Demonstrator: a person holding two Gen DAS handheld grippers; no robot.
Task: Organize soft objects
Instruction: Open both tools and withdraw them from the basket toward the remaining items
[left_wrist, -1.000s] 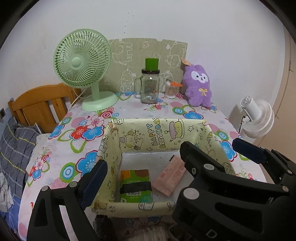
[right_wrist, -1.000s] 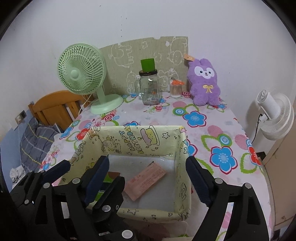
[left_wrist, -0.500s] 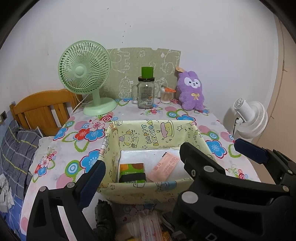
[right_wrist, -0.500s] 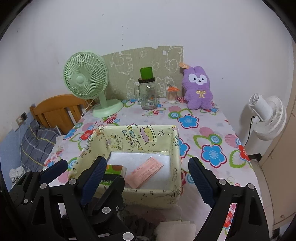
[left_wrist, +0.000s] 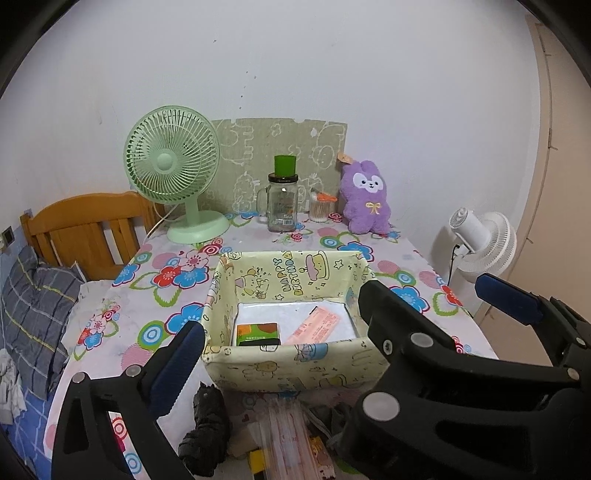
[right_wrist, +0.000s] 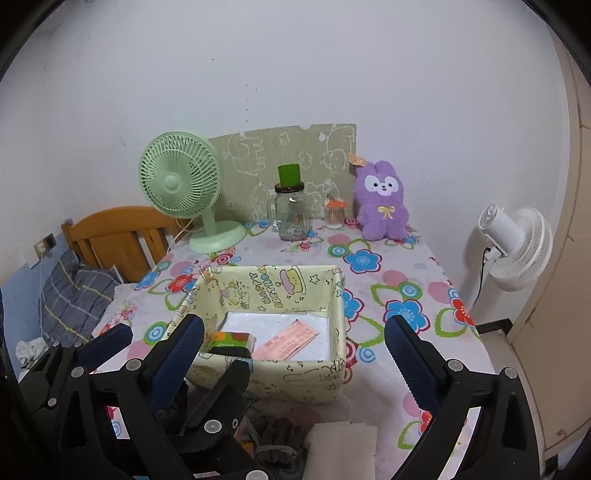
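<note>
Half hidden behind fabric box (left_wrist: 291, 369) front wall: green tissue pack (left_wrist: 257, 334); pink packet (left_wrist: 314, 329) angled toward back-right corner. Both grippers (left_wrist: 340, 321) (right_wrist: 293, 345) just spread wide, empty.

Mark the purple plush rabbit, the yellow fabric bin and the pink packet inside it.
purple plush rabbit (right_wrist: 383, 214), right wrist view, on its belly.
yellow fabric bin (left_wrist: 295, 367), left wrist view, on its near wall.
pink packet (right_wrist: 287, 340), right wrist view, on its middle.

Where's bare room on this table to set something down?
Free cloth: the strip between the box and the right table edge, and the patch between the box and the back row of green fan, jar and plush. The box's white floor is half free. The near edge is cluttered under both open grippers.
</note>
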